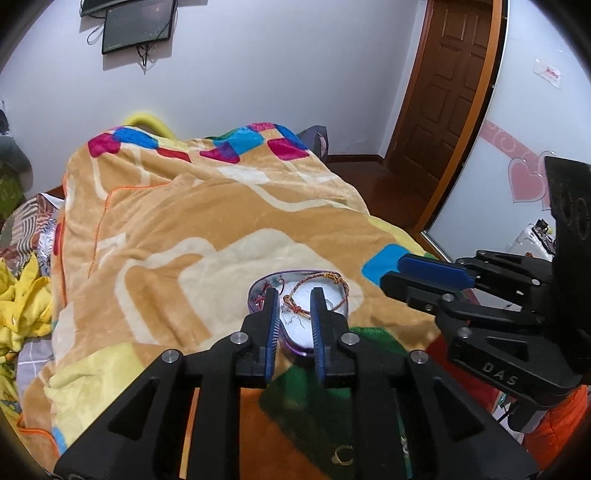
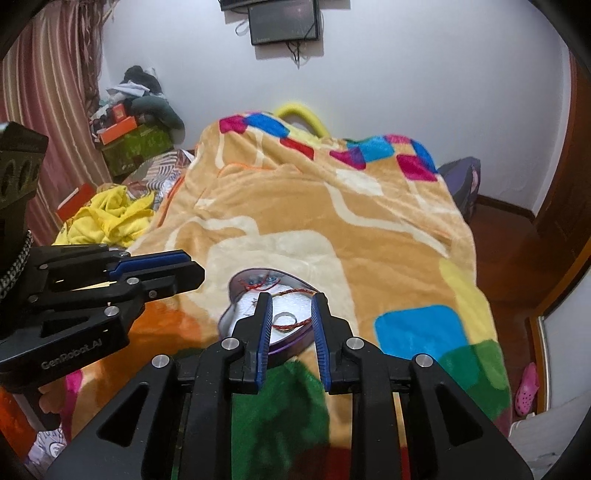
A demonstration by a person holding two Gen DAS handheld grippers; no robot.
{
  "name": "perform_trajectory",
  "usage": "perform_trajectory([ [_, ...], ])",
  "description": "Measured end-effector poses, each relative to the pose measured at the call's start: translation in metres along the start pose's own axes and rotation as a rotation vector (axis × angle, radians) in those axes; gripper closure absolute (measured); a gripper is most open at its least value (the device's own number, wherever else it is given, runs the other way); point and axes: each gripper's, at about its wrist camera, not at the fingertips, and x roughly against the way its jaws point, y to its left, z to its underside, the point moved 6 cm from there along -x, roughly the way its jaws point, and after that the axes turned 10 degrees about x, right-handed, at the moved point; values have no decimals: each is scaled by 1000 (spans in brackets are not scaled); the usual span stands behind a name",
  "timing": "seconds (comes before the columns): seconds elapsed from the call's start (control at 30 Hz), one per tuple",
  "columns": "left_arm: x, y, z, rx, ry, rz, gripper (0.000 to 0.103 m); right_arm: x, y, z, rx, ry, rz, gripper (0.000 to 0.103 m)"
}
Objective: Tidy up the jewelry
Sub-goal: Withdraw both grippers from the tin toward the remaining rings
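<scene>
A purple heart-shaped tin [image 1: 295,350] with a white lining lies open on the bed blanket [image 1: 192,221]. Braided red and gold bracelets [image 1: 332,286] and small silver pieces lie in it. My left gripper [image 1: 295,301] is open and empty, just above the tin. In the right wrist view the same tin [image 2: 291,341] holds a red cord bracelet [image 2: 286,326] and a silver ring [image 2: 284,316]. My right gripper [image 2: 291,306] is open and empty over the tin. Each gripper shows from the side in the other's view, the right one [image 1: 399,271] and the left one [image 2: 192,267].
The orange patterned blanket [image 2: 332,229] covers the bed. Yellow clothes [image 2: 110,214] and boxes [image 2: 129,144] lie at the left. A brown door [image 1: 443,85] and wood floor are at the right. A monitor [image 2: 284,22] hangs on the wall.
</scene>
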Motion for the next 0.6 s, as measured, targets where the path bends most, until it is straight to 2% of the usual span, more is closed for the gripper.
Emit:
perform_trajectory([
  [0.17, 28, -4, 6, -17, -34, -16, 74, 26, 12, 2, 9, -39, 25, 82],
  [0.23, 37, -5, 9, -20, -44, -19, 69, 36, 15, 4, 5, -53, 34, 77],
  [0.3, 48, -6, 14, -25, -56, -25, 66, 46, 18, 7, -2, -75, 52, 64],
  [0.37, 55, -7, 20, -29, -59, -28, 63, 53, 21, 9, -7, -91, 68, 57],
  [0.47, 61, -7, 28, -33, -56, -33, 59, 62, 26, 15, -16, -99, 81, 56],
  [0.6, 66, -6, 43, -42, -42, -39, 57, 66, 29, 25, -21, -87, 98, 56],
])
